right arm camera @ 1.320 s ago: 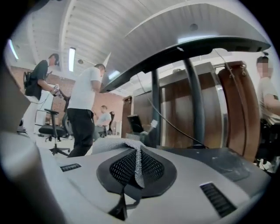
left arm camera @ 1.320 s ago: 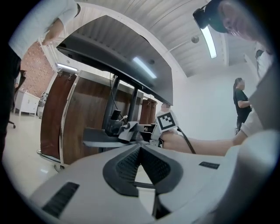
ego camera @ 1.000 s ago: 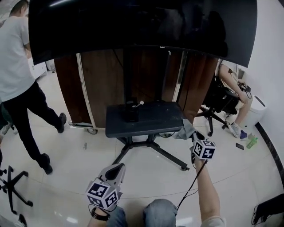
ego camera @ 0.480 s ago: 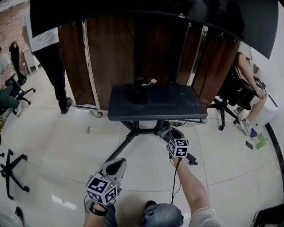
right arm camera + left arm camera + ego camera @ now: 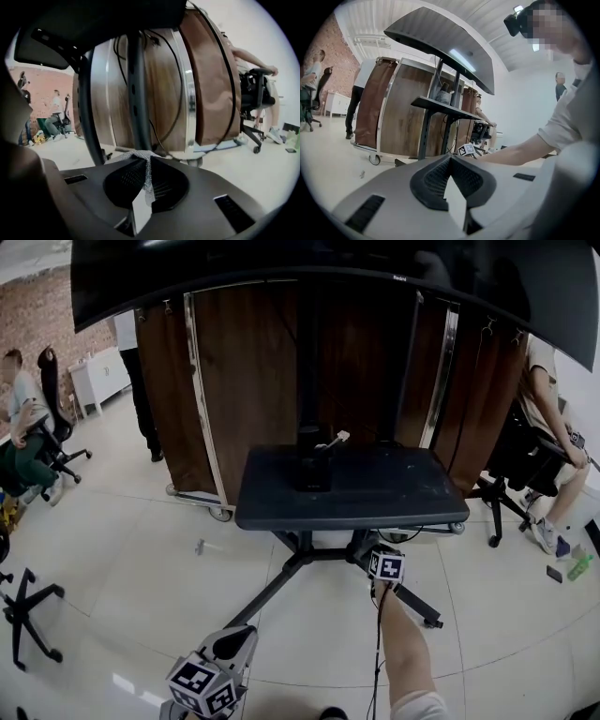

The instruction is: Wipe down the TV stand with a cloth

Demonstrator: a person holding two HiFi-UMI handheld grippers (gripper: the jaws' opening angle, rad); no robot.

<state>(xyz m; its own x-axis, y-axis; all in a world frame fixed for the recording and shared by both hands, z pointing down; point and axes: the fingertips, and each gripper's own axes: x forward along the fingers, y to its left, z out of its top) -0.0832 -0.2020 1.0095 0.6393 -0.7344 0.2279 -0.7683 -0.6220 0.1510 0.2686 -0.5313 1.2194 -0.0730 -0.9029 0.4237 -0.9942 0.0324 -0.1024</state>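
The right tongs (image 5: 144,159) are clamped on a pinch of grey cloth (image 5: 148,180), held low under the shelf of the TV stand (image 5: 352,488) beside its post, presumably to wipe the legs. The left tongs (image 5: 449,161) hang back, closed on nothing, out of the way.

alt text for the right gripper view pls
The right claw is shut on a grey mesh cloth, low down and facing the dark post of the TV stand. Wooden panels stand behind it, and an office chair is at far right.
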